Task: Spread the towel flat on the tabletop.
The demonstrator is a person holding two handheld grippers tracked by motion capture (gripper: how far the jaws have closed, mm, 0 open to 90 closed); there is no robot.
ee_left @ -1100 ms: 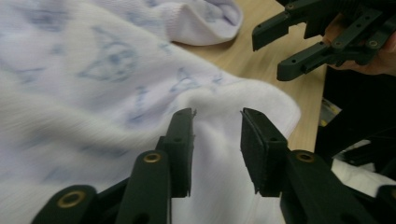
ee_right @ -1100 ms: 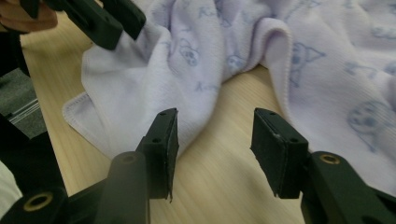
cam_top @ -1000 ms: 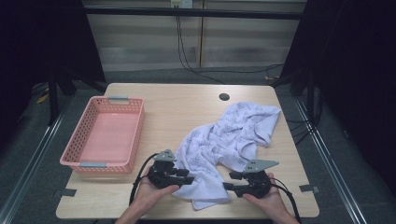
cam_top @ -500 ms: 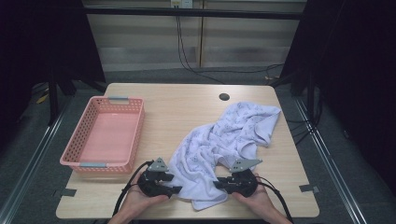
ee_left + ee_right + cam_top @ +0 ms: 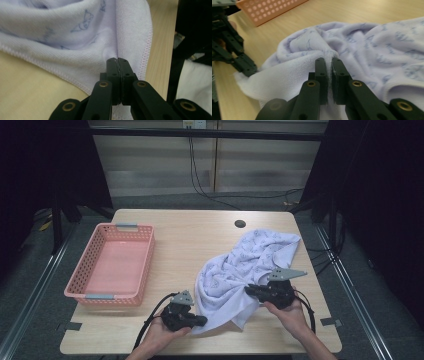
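A pale lilac printed towel (image 5: 250,265) lies crumpled on the right half of the wooden table (image 5: 200,235), running from the far right down to the front middle. My left gripper (image 5: 202,320) is shut on the towel's near left edge; its own view shows the jaws pressed together on the stitched hem (image 5: 117,60). My right gripper (image 5: 248,291) is shut on a bunched fold at the towel's (image 5: 372,50) near right side, cloth pinched between its jaws (image 5: 328,61). The left gripper (image 5: 247,71) appears at the left of the right gripper view.
A pink plastic basket (image 5: 80,292) stands on the left side of the table, with nothing in it; its corner (image 5: 269,10) shows at the top left of the right gripper view. A round cable hole (image 5: 240,223) sits near the far edge.
The right gripper has moved away and to the right, drawing its fold along. The left gripper has stayed near the front edge, so the towel's near edge is spread wider between them.
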